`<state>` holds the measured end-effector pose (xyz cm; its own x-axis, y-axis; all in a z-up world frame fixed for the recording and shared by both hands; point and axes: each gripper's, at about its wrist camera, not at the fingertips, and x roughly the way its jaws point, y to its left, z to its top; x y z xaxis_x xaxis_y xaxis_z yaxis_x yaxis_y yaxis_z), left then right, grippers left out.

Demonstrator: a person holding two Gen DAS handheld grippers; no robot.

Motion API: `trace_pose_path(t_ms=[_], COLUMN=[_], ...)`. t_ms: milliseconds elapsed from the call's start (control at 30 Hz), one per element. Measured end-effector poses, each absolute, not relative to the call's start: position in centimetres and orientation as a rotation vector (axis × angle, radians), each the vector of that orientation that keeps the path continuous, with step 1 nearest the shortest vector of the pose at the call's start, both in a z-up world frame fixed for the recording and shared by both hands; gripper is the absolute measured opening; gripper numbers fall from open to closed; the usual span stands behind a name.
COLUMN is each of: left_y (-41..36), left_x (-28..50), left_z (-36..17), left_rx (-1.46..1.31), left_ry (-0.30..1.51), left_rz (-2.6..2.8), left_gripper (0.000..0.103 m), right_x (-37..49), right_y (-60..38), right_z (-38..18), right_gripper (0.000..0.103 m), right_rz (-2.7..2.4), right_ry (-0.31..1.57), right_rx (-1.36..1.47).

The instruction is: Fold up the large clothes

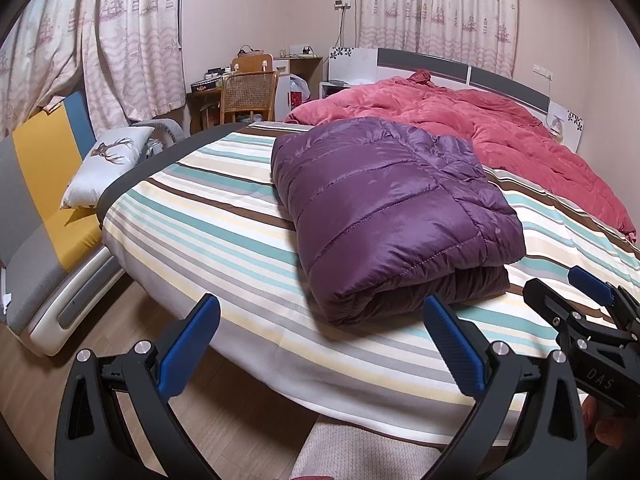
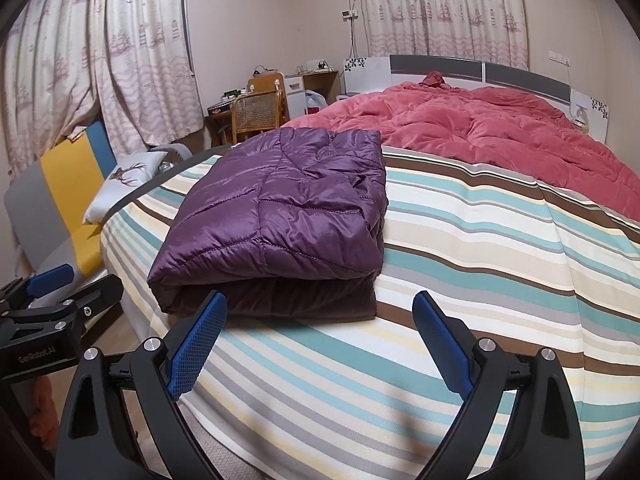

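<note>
A purple quilted down jacket (image 1: 392,208) lies folded into a thick rectangle on the striped bed sheet (image 1: 224,232). In the right wrist view the jacket (image 2: 280,216) sits left of centre, its folded edge facing me. My left gripper (image 1: 322,312) is open, held just short of the jacket's near edge above the bed's corner, with nothing between its blue pads. My right gripper (image 2: 320,312) is open too, its left pad (image 2: 198,344) close to the jacket's front fold. Each gripper shows in the other's view: the right gripper (image 1: 588,304) at the right edge, the left gripper (image 2: 60,292) at the left edge.
A rumpled red duvet (image 1: 480,128) covers the far half of the bed by the headboard (image 1: 424,64). Left of the bed stand a grey, yellow and blue sofa (image 1: 44,184) with a deer cushion (image 1: 108,164), and a rattan chair (image 1: 248,96) at a desk. Wood floor lies below.
</note>
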<state>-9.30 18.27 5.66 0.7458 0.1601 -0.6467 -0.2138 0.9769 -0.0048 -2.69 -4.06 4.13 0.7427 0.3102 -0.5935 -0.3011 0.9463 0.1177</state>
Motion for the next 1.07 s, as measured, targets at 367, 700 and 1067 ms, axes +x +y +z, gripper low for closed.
trace_pose_path(t_ms=[367,700,1067], left_y=[17.99,17.98,18.13], left_x=[-9.58,-9.6,-9.13], left_z=[5.56,5.74,5.46], left_rx=[-0.036,-0.044,-0.081], left_ry=[0.681,0.693,0.721], left_rz=[0.24,0.238,0.2], left_gripper=[0.101,0.101,0.101], right_x=[-2.63,-2.6,-2.66], right_y=[-4.03,-3.94,-4.0], right_z=[4.14,4.14,3.83], right_gripper=[0.093,0.094,0.094], right_rz=[0.335,0.334,0.335], right_ry=[0.654,0.657,0.665], right_rx=[0.014,0.014,0.016])
